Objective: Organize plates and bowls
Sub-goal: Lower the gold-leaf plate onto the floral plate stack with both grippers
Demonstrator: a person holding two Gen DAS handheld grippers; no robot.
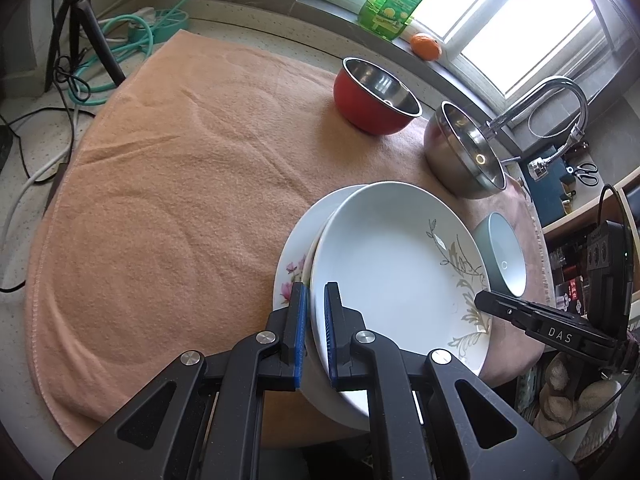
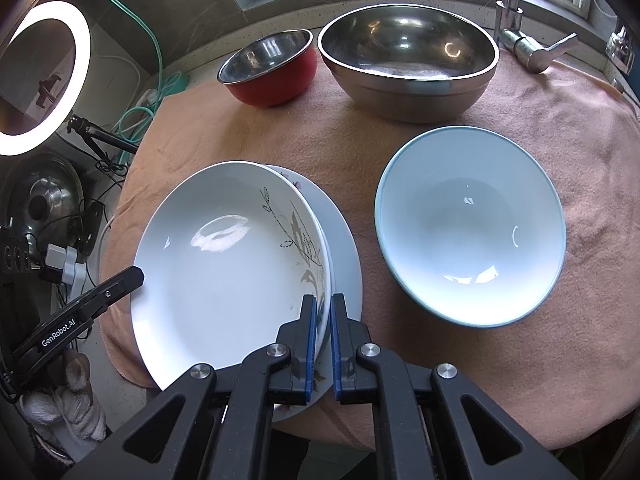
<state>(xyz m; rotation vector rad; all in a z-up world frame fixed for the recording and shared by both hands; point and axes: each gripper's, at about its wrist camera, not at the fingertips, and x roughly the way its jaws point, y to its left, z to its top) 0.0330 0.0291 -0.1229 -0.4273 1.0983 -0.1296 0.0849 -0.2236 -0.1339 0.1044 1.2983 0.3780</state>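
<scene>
Two grippers: both clenched on the rim of one white leaf-patterned plate [image 1: 396, 264], on opposite sides.
Landmark: peach towel [image 1: 180, 184] spread over the counter; every dish sits on it.
Hidden parts: the floral plate [image 1: 288, 276] lies under the leaf-patterned plate, so only a crescent of it shows at the left in the left wrist view; how many plates are in the stack is hard to tell.
Cut off: the near edge of the stack disappears behind the gripper bodies in both views; the dish-soap bottle [image 1: 396, 0] is cropped at the top.
Hard to make out: whether the top plate is lifted clear of the one below or resting tilted on it.
Left gripper [image 1: 316, 292]: blue pads nearly together, pinching the plate's near-left rim at the towel's near side.
Right gripper [image 2: 324, 304]: pads close together with the plate's right rim between them; in the left wrist view only its black finger shows.
Plate stack: on the towel's near part, left of the pale blue bowl.
Red bowl [image 2: 268, 68]: at the towel's far edge, upright.
Steel mixing bowl [image 2: 408, 60]: just beside the red bowl, at the towel's far right.
Pale blue bowl [image 2: 472, 224]: on the towel's right part, near the stack but apart from it.
Faucet [image 1: 552, 108]: beyond the towel's right edge.
</scene>
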